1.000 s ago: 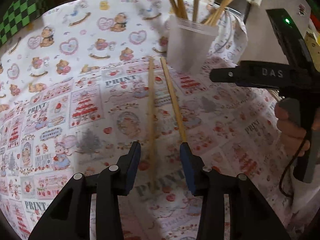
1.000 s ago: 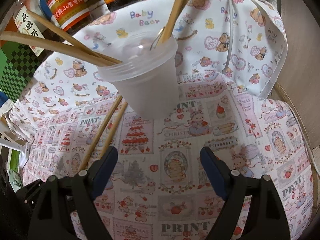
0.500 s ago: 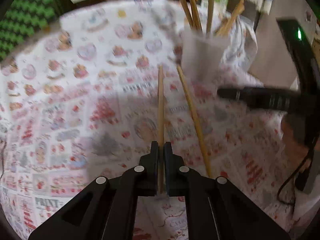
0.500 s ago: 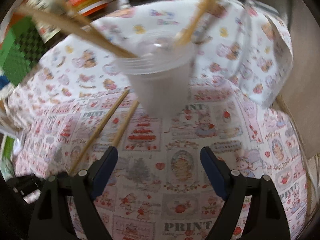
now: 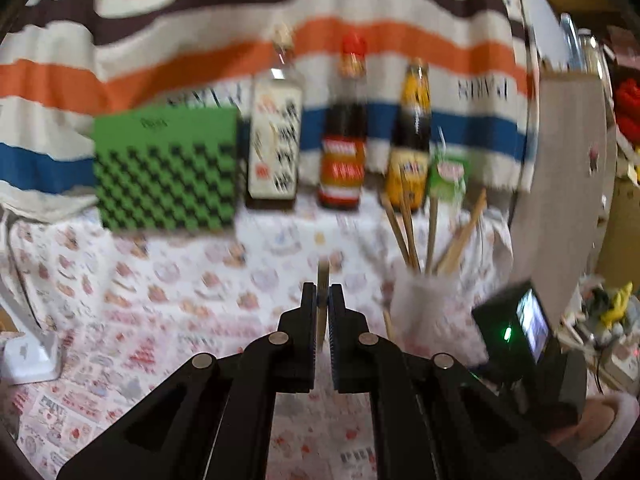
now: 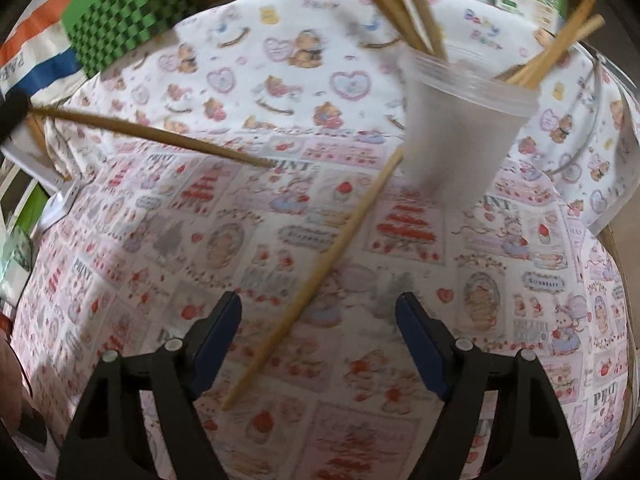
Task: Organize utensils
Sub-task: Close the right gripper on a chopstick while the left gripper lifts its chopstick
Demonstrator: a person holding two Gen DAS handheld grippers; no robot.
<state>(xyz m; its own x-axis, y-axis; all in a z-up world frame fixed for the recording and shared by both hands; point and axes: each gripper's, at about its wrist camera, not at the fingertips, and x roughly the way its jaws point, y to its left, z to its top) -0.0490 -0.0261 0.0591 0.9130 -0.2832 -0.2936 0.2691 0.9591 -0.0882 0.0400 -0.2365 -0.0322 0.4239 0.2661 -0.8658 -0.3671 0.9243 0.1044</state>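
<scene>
My left gripper (image 5: 321, 294) is shut on a wooden chopstick (image 5: 322, 280) and holds it lifted, pointing away from the camera. The same chopstick (image 6: 160, 136) shows in the right wrist view in the air at the left. A translucent plastic cup (image 5: 426, 304) holding several chopsticks stands to the right of it; it also shows in the right wrist view (image 6: 460, 132). One chopstick (image 6: 316, 276) lies on the printed tablecloth (image 6: 400, 360), running from beside the cup's base toward my right gripper (image 6: 318, 316), which is open and empty above it.
A green checkered box (image 5: 168, 168), three sauce bottles (image 5: 344, 128) and a green carton (image 5: 448, 176) stand along the table's back edge before a striped cloth. The right hand-held gripper's body (image 5: 528, 340) is at the right. The table's edge falls away right of the cup.
My left gripper closed on a chopstick and lifted it off the cloth, tilting up to face the back of the table. The right gripper shifted left over the remaining chopstick.
</scene>
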